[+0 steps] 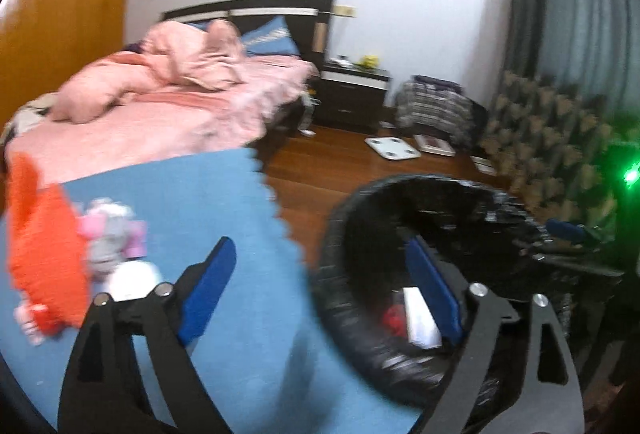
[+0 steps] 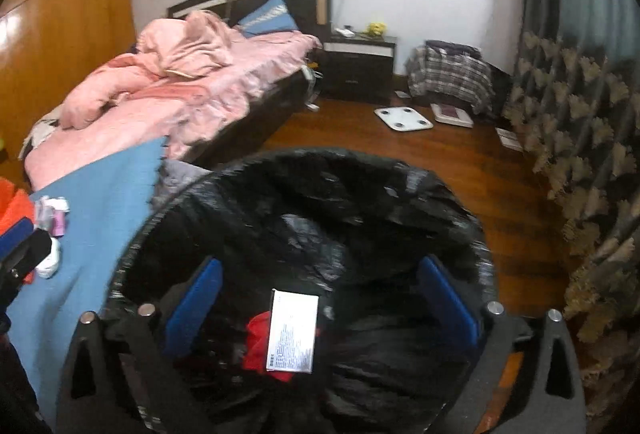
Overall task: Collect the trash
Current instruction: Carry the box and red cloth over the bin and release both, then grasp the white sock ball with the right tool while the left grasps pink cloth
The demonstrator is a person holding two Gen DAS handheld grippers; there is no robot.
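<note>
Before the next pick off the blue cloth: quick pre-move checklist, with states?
1. Right gripper empty, jaws wide open: ok.
2. White box in the black-lined bin, lying on a red item: ok.
3. Left gripper open, nothing between its fingers: ok.
4. Left gripper over the remaining trash: not ok; it straddles the blue cloth edge and the bin rim.
5. Trash left: orange item, pink-white wrappers on the cloth: not ok.
6. Wrappers separable: cannot tell, blurred.
</note>
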